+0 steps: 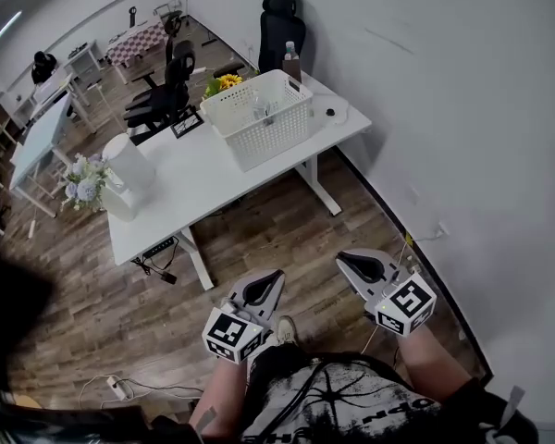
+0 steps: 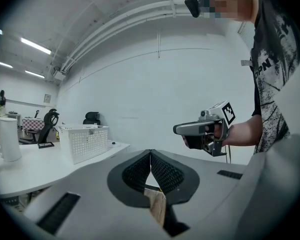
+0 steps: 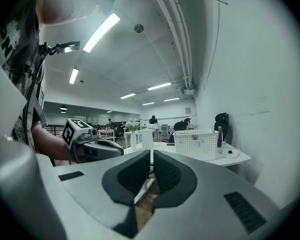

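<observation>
- The left gripper [image 1: 270,281] had its jaws closed, the ribbed black pads meeting at the tips with nothing between them.
- The right gripper [image 1: 356,265] was all but closed, only a thin slit showing between its pads, and it too held nothing.
- Each gripper carried a cube with black-and-white square markers at its rear; no writing could be read on them.
- Both bare forearms were held forward at about waist height. The grippers were level, side by side and apart, with their noses towards the table [image 1: 203,178].
- The shirt [image 1: 351,400] was black with white lettering, too cut off to read whole.
- A shoe [image 1: 283,329] stood on the wood floor [image 1: 259,234] just behind the left gripper.
- The table was white, on white legs, and well apart from both grippers.
- On its middle stood the basket [image 1: 259,118], white, rectangular and perforated. A small tag on its front was too small to read.
- A white jug [image 1: 128,160] stood near the table's left end, with pale flowers [image 1: 83,185] beside it.
- A small dark card [image 1: 186,123] lay left of the basket.
- Sunflowers [image 1: 226,82] and a bottle [image 1: 291,61] were behind the basket, and a round white dish [image 1: 331,112] was to its right.
- Black chairs [image 1: 166,91] stood beyond the table.
</observation>
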